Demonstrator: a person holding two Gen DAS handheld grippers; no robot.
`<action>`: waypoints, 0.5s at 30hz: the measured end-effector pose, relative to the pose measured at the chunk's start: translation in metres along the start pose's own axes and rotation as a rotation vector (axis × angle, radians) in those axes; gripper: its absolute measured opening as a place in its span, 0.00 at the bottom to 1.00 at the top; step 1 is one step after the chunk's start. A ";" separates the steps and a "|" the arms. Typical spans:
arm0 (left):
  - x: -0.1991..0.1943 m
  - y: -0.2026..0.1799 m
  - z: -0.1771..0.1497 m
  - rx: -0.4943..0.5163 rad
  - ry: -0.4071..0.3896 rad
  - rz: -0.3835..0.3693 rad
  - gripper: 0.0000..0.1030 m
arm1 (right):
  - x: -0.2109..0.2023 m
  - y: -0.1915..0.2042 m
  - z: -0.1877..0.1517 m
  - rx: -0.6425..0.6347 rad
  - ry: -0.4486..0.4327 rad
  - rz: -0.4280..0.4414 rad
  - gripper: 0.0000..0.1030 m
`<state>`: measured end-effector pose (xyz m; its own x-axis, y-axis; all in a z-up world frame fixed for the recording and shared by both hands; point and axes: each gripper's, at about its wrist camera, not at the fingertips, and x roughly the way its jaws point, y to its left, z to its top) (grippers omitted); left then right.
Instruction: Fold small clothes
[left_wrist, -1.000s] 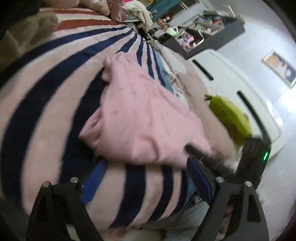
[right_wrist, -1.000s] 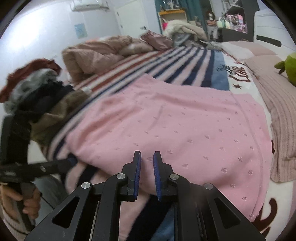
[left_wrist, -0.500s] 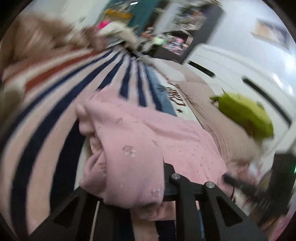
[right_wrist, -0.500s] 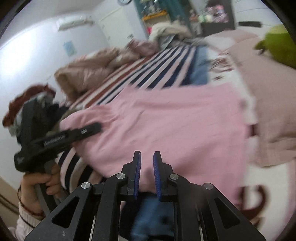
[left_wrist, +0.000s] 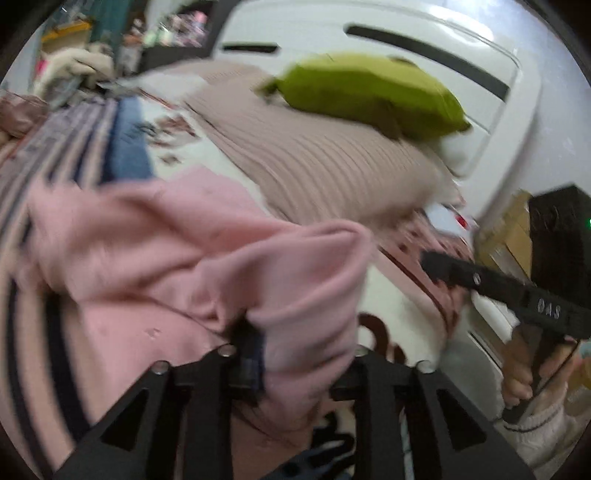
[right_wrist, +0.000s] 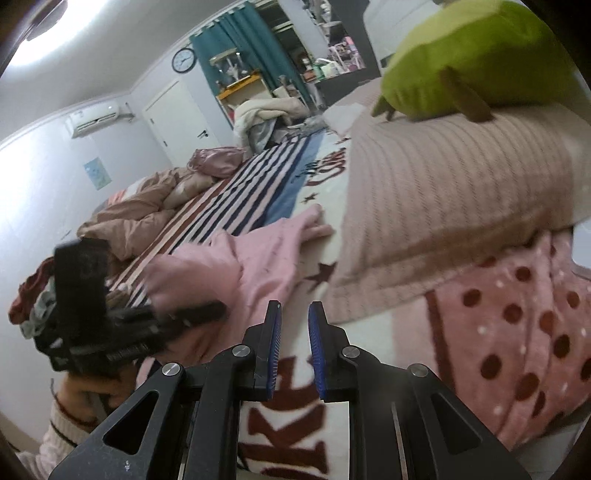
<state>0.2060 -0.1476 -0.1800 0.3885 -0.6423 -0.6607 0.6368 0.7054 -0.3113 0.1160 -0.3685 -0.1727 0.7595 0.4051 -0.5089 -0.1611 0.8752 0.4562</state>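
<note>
A pink garment (left_wrist: 155, 258) lies partly bunched on the striped bed. My left gripper (left_wrist: 295, 354) is shut on a thick fold of it and holds that fold lifted, so the cloth drapes over and hides the fingertips. In the right wrist view the same garment (right_wrist: 266, 254) lies left of centre, with the left gripper (right_wrist: 192, 314) gripping its near edge. My right gripper (right_wrist: 293, 325) is nearly closed with a narrow gap, empty, over the white blanket to the right of the garment. It also shows in the left wrist view (left_wrist: 443, 266).
A ribbed beige pillow (right_wrist: 461, 192) with a green plush (right_wrist: 480, 59) on it lies close on the right. A polka-dot pink blanket (right_wrist: 517, 332) is below it. A heap of clothes (right_wrist: 29, 302) sits at the left. A crumpled brown quilt (right_wrist: 140, 210) lies further back.
My left gripper closed on the garment's edge, lifted it and carried it right toward the pillow. My right gripper swung right, off the garment, to above the white blanket.
</note>
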 end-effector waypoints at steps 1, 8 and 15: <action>0.002 -0.001 -0.002 0.002 0.001 -0.013 0.23 | 0.000 -0.003 -0.001 0.005 0.003 0.000 0.11; -0.019 -0.002 -0.013 -0.001 -0.033 -0.179 0.56 | 0.013 0.007 0.004 -0.005 0.026 0.066 0.22; -0.035 -0.007 -0.026 0.007 -0.042 -0.159 0.57 | 0.056 0.058 0.029 -0.131 0.135 0.230 0.48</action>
<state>0.1704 -0.1217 -0.1725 0.3094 -0.7580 -0.5742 0.6971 0.5915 -0.4051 0.1676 -0.3026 -0.1541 0.6043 0.6206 -0.4996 -0.4058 0.7794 0.4773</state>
